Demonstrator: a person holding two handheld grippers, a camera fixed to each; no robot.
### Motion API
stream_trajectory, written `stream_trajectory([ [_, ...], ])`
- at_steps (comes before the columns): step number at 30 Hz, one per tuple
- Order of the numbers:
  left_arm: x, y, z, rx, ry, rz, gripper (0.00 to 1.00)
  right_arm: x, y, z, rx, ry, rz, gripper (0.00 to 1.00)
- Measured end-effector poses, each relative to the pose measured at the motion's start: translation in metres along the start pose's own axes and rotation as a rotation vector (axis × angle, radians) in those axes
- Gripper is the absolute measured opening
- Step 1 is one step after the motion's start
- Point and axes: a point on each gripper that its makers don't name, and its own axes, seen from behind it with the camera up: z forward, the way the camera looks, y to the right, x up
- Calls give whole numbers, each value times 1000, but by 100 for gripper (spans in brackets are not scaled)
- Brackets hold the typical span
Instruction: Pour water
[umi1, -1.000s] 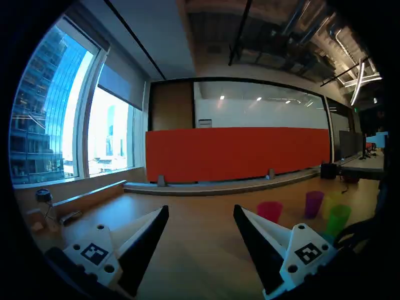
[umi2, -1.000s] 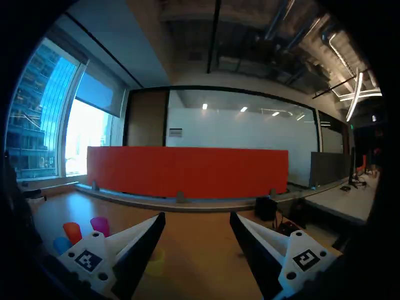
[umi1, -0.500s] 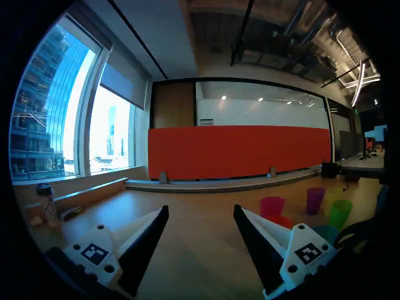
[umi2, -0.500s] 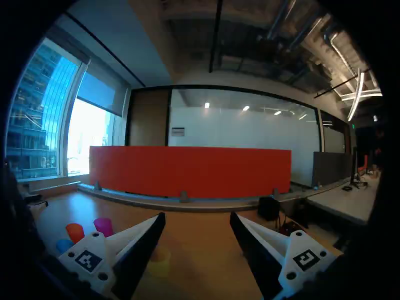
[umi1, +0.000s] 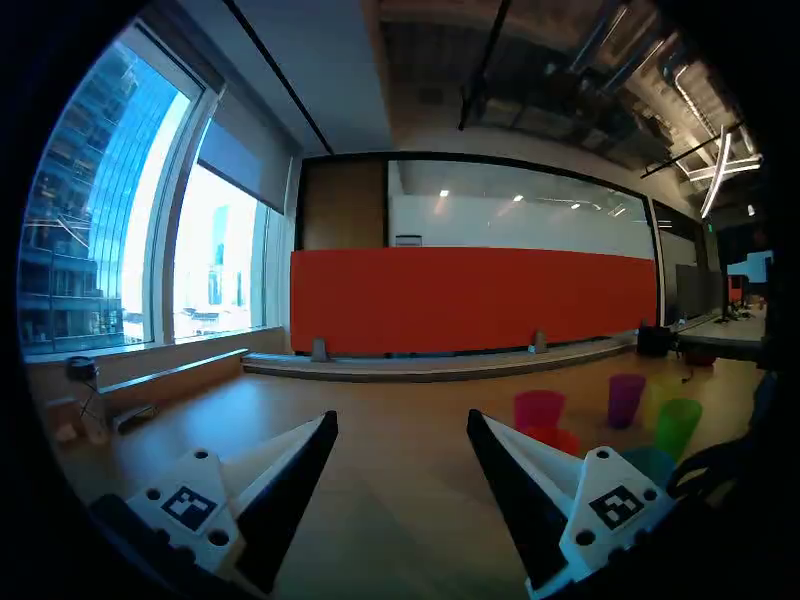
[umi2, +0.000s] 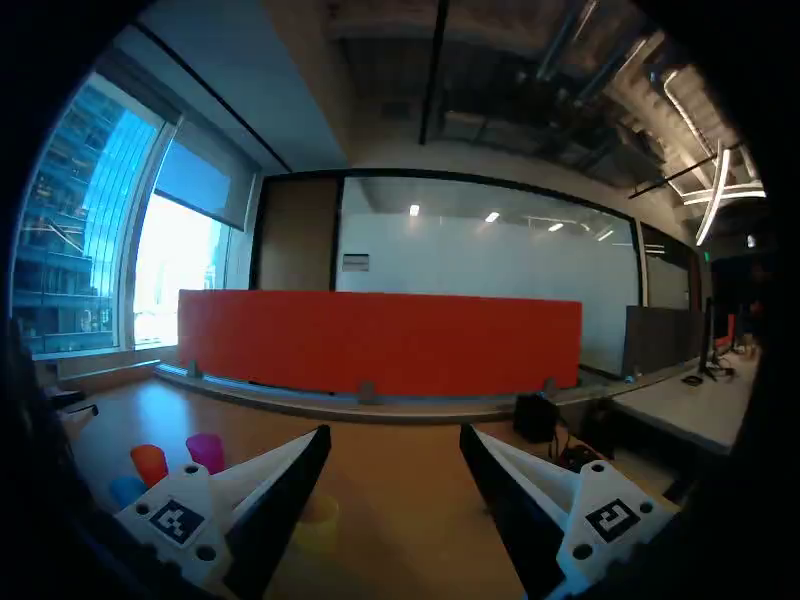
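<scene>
Above the table (umi1: 400, 505), the left gripper (umi1: 401, 415) and the right gripper (umi2: 395, 430) gape wide, empty; cups (umi1: 540, 408) stand on it

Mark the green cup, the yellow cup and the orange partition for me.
green cup (umi1: 678, 430): left gripper view, middle of its side wall.
yellow cup (umi2: 318, 520): right gripper view, its visible side wall.
orange partition (umi1: 470, 300): left gripper view, centre of its front face.
</scene>
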Motion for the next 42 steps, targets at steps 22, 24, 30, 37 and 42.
stream_trajectory([
  [22,-9,-5,4,2,-42,0,96,2,0,0,-3,0,0,100],
  [24,-9,-5,4,2,-42,0,96,2,0,0,-3,-1,1,100],
  [30,-9,-5,5,0,-43,2,96,3,1,-1,-2,1,0,100],
  [37,-9,-5,5,0,-44,2,96,4,-1,0,13,11,-9,100],
  [42,-9,-5,5,0,-44,2,96,7,-4,0,30,27,-22,100],
])
